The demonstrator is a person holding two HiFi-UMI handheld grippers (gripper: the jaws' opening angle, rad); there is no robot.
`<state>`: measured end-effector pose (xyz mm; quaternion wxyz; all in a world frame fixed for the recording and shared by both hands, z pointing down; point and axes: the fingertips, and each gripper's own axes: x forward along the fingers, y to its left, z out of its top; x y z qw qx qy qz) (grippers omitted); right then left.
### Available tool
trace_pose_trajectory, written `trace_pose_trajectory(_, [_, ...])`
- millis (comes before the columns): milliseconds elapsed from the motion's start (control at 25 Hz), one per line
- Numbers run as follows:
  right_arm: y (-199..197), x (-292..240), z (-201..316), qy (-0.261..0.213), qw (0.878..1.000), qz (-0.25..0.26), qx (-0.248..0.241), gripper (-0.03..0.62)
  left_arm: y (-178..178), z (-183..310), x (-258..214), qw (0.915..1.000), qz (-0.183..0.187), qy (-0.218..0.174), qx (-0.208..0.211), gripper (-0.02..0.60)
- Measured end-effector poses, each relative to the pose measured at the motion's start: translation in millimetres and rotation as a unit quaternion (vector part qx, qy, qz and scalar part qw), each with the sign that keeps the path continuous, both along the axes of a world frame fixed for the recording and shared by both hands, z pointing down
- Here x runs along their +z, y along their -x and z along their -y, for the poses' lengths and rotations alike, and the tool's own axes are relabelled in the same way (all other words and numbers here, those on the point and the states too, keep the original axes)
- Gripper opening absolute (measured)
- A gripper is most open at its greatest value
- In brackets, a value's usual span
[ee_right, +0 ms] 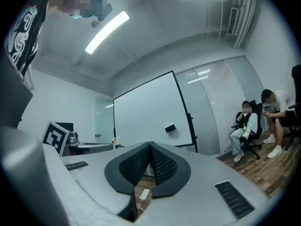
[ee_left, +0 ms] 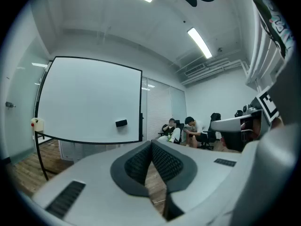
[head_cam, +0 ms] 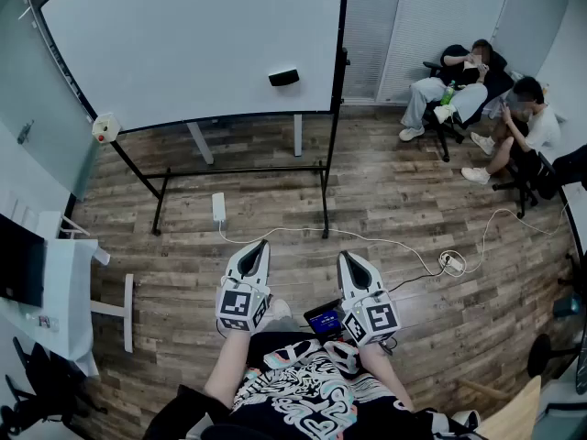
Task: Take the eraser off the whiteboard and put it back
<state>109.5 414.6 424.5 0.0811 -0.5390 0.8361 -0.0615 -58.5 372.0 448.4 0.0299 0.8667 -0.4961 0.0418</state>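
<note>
Starting close in, how did the two tools stand?

Both were held low and level in front of the person. The left gripper [ee_left: 151, 145] had its ribbed pads pressed together with nothing between them, and the right gripper [ee_right: 150, 146] was the same: tips together, empty.

And the eraser?

The eraser [head_cam: 283, 78] was stuck on the whiteboard [head_cam: 183, 44], toward its right edge and about mid-height, well apart from both grippers.

So how far along was the job?

By my reading it had not begun, or was wholly finished; the pictures could not settle which. If it was the start, everything was left: walking up, opening a claw, gripping the eraser, lifting it off and setting it back.

What lay between the person and the board?

A bare wooden floor [head_cam: 394, 209]. A white power strip [head_cam: 218, 207] lay near the board's feet, and its cable [head_cam: 385, 241] trailed off to the right. That cable could have caught a foot on the way over.

And the rest of the room?

A white desk [head_cam: 69, 282] stood at the near left. Two people [head_cam: 477, 99] sat on chairs at the far right, beside pale blinds [head_cam: 431, 16].
</note>
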Motion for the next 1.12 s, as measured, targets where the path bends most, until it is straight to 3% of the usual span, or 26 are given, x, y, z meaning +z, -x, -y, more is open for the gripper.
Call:
trace_pose_trajectory(600, [-19, 4, 9, 0.001, 1.000, 0.009, 0.007, 0.014, -9, 10, -5, 0.9999, 0.005, -0.011, -0.013, 0.029])
trace_pose_trajectory(1120, [-29, 11, 77, 0.002, 1.000, 0.009, 0.025, 0.015, -3, 83, 6, 0.9996, -0.004, -0.012, -0.025, 0.029])
